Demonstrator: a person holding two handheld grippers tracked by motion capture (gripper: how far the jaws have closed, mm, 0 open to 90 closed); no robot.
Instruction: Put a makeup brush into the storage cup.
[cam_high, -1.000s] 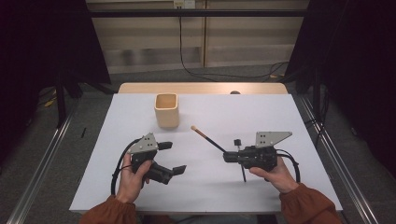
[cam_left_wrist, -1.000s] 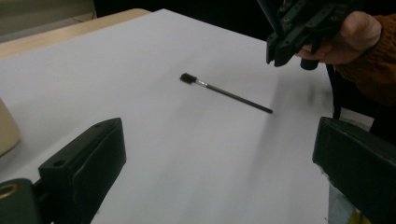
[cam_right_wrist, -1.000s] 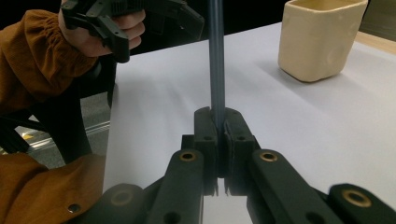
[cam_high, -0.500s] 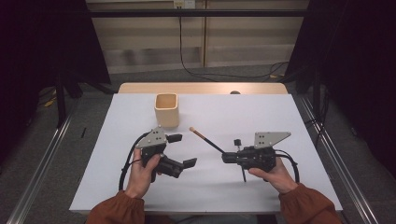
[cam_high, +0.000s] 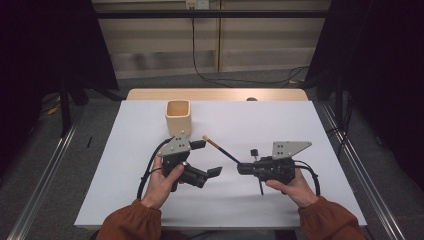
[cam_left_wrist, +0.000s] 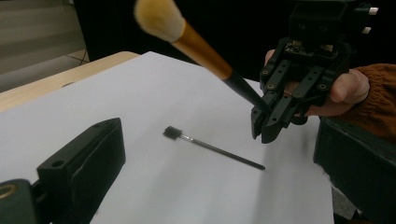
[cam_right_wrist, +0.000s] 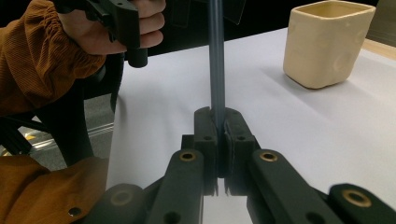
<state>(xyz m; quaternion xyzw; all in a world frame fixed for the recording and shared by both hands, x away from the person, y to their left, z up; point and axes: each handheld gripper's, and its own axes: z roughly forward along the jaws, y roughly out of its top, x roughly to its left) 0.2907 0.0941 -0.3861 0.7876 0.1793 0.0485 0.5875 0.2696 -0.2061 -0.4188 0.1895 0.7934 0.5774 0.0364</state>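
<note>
The makeup brush (cam_high: 220, 148) is held off the counter (cam_high: 300, 130), slanting up and away to the left from the right gripper (cam_high: 241, 168), whose fingers are clamped on the dark end of its handle; the right gripper view confirms the handle pinched tight between both pads. The bristle head points toward the cream cup (cam_high: 178, 116), which stands upright at the far left of the white sheet, well apart from the brush tip. A second, thinner brush (cam_left_wrist: 212, 148) lies flat on the sheet beneath the right gripper.

Change noted: the left gripper (cam_high: 210, 159) has moved right and forward since a second ago and now sits just beside the bristle head, fingers wide and empty. The right hand has kept its place. Judgement: a handover or two-handed steadying is being prepared before the brush goes toward the cup.
</note>
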